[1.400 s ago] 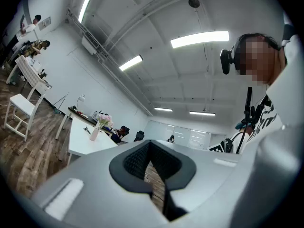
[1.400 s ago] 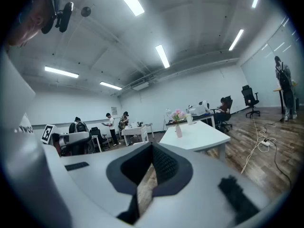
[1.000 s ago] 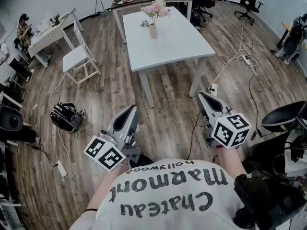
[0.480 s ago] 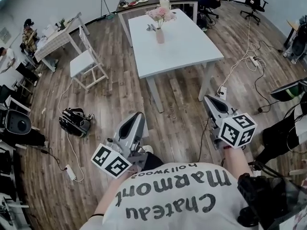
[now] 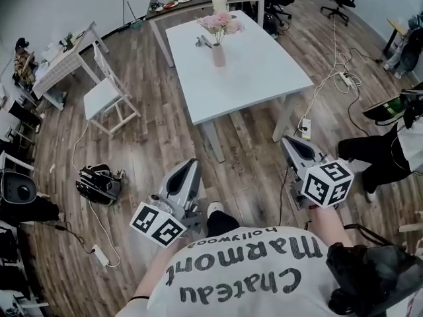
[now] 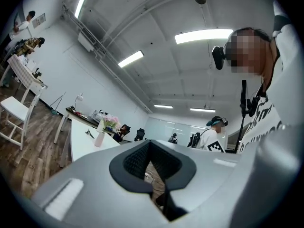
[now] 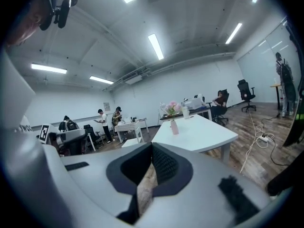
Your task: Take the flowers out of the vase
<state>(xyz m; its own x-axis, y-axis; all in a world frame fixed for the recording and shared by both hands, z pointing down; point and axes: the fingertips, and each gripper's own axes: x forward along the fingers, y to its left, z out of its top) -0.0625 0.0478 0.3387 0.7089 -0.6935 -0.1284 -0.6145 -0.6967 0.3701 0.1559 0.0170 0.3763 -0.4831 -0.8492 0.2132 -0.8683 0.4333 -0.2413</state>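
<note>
A pink vase point(image 5: 218, 53) holding pink flowers point(image 5: 218, 23) stands upright on the far half of a white table point(image 5: 254, 78). Both grippers are held low in front of the body, well short of the table. In the head view my left gripper point(image 5: 190, 166) and right gripper point(image 5: 289, 142) point toward it. The left gripper view shows the vase point(image 6: 99, 139) and flowers point(image 6: 109, 122) far off to the left of my shut, empty left gripper point(image 6: 151, 150). In the right gripper view the vase point(image 7: 175, 126) and flowers point(image 7: 172, 108) stand ahead, above my shut, empty right gripper point(image 7: 152, 148).
A white chair point(image 5: 109, 92) stands left of the table, and a black bag point(image 5: 98, 181) lies on the wooden floor. A power strip and cables point(image 5: 305, 125) trail by the table's right leg. A small dark object point(image 5: 202, 41) lies near the vase. People sit and stand at desks further away.
The view has moved toward the table, which now looks nearer and larger. Both grippers moved forward with the body and stayed shut.
</note>
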